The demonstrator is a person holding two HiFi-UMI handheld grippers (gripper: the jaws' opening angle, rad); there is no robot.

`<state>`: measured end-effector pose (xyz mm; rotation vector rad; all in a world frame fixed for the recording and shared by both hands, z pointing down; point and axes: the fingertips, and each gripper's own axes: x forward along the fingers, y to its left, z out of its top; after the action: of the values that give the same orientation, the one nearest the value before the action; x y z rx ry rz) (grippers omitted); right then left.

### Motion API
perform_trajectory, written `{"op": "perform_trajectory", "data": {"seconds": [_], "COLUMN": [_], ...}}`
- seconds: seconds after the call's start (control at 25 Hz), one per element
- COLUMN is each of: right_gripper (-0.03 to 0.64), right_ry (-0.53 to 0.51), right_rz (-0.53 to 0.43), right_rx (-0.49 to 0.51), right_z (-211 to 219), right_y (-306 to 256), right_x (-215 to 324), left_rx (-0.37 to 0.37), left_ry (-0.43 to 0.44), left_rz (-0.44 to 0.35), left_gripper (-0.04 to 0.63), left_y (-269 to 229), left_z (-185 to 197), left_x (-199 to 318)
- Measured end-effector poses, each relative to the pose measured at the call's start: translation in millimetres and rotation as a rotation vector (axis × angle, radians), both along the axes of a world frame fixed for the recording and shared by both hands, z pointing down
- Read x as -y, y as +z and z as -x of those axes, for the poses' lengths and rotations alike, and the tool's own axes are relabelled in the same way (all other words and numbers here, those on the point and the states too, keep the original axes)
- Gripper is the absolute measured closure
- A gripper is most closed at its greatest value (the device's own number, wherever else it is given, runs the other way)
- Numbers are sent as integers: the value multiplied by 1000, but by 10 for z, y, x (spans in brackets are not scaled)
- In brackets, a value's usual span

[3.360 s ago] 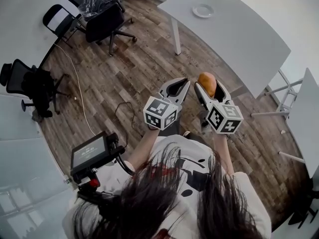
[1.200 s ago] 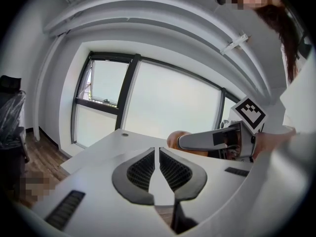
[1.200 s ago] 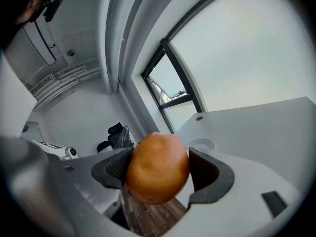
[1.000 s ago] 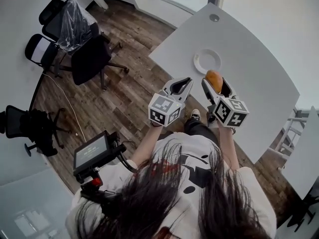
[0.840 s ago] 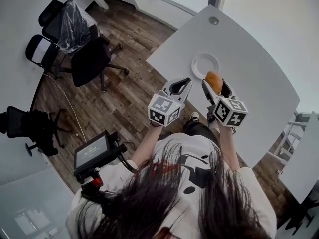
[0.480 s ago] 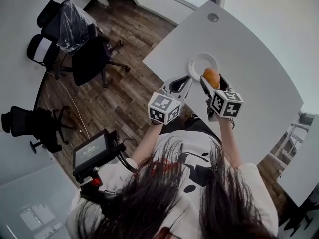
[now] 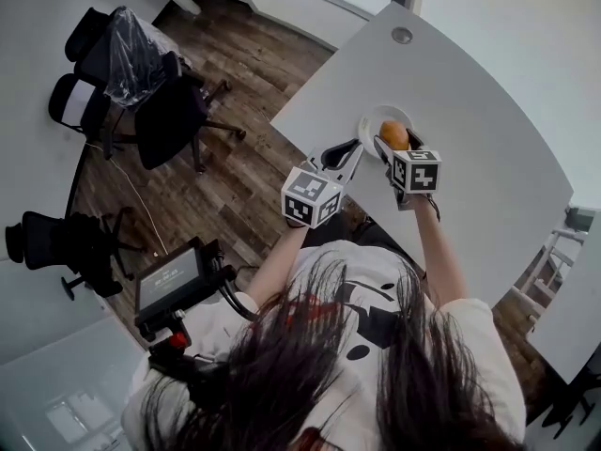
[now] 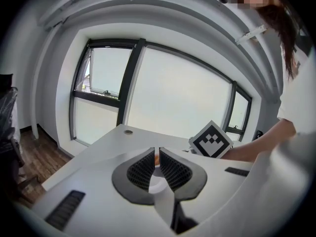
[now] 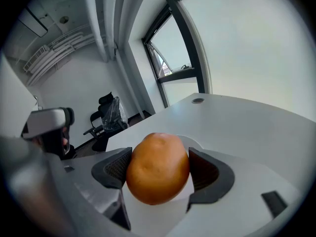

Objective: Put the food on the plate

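Observation:
A round orange-brown piece of food (image 7: 393,134) sits between the jaws of my right gripper (image 7: 394,140), which is shut on it. In the head view it hangs over the near edge of the small white plate (image 7: 372,120) on the white table (image 7: 479,111). The right gripper view shows the food (image 9: 158,174) filling the right gripper (image 9: 159,153), with the plate (image 9: 190,141) just behind it. My left gripper (image 7: 351,147) is to the left of the plate at the table's edge. In its own view the left gripper (image 8: 157,150) is shut on nothing.
The table has a round cable hole (image 7: 402,35) beyond the plate. Its front edge runs just under the grippers, with wooden floor (image 7: 235,158) to the left. Black office chairs (image 7: 150,101) stand at the far left, one of them wrapped in plastic.
The view has closed in on the table. Both grippers have moved forward over its edge, and the right one has carried the food to above the plate. The left stays shut.

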<state>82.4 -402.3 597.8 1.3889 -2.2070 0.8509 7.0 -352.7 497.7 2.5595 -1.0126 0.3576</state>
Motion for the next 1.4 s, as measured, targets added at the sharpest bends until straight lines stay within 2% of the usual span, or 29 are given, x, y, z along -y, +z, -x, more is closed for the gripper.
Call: {"op": "perform_trajectory", "data": {"seconds": [0.28, 0.64, 0.88, 1.12, 1.4], "right_gripper": [253, 253, 253, 253, 252], "right_ry": [3, 10, 26, 46, 63], "right_rz": [50, 69, 68, 112, 104], "right_rx": [-74, -134, -106, -84, -47], "right_z": [-60, -50, -78, -110, -58], "right_y": [310, 425, 465, 562, 460], "right_x": [-31, -51, -11, -20, 1], "left_rx": [8, 7, 5, 11, 15], "left_ry": [55, 76, 70, 56, 36], "left_rz": [1, 9, 13, 17, 16], "left_gripper": [580, 580, 580, 580, 580], "left_y": [29, 78, 100, 106, 119], "left_z": [-24, 46, 70, 98, 149], "left_x": [28, 85, 85, 114, 155]}}
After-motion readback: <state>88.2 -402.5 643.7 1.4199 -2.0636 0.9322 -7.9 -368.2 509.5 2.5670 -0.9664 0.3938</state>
